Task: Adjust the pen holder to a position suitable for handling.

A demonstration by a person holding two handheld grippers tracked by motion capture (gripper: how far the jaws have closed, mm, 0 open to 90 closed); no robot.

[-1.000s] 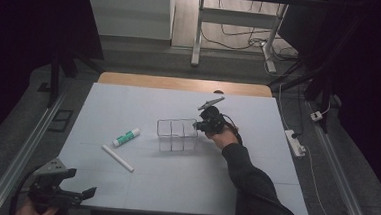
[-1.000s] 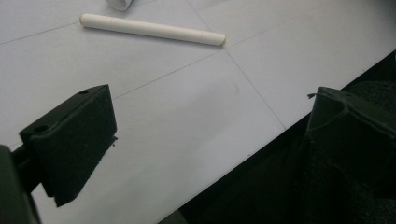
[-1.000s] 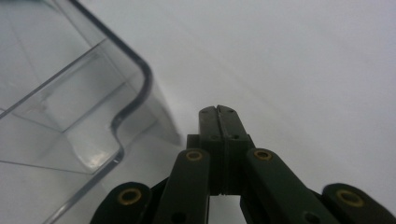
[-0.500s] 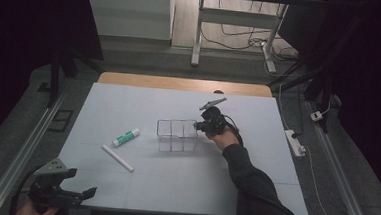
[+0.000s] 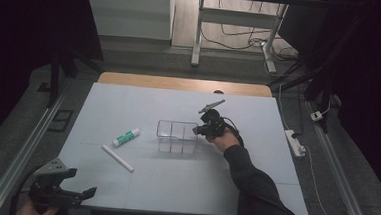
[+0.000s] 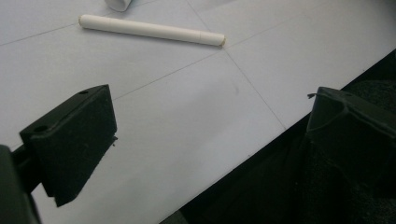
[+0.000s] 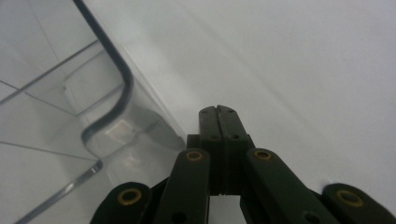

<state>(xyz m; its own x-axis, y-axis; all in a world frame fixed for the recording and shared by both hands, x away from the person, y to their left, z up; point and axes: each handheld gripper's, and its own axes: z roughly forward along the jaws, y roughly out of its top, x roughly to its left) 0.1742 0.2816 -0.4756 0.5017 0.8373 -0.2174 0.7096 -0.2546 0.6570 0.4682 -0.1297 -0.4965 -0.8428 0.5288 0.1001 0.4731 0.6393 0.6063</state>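
A clear plastic organizer [image 5: 176, 135] with dividers stands in the middle of the white table. My right gripper [image 5: 196, 130] is at its right end. In the right gripper view the jaws [image 7: 218, 112] are pressed together with nothing between them, just beside the organizer's curved wall [image 7: 107, 116]. I cannot tell whether they touch it. A green and white tube [image 5: 127, 137] and a white pen [image 5: 118, 158] lie to the left. My left gripper [image 5: 81, 182] hovers at the table's front left corner, open and empty [image 6: 210, 135], with the pen [image 6: 152, 31] ahead of it.
The white table surface [image 5: 255, 166] ends at a wooden strip [image 5: 180, 83] at the back. A metal rail [image 5: 20, 147] runs along the left side. A power strip [image 5: 294, 142] and cables lie on the floor to the right. The table's front edge [image 6: 261, 140] crosses under the left gripper.
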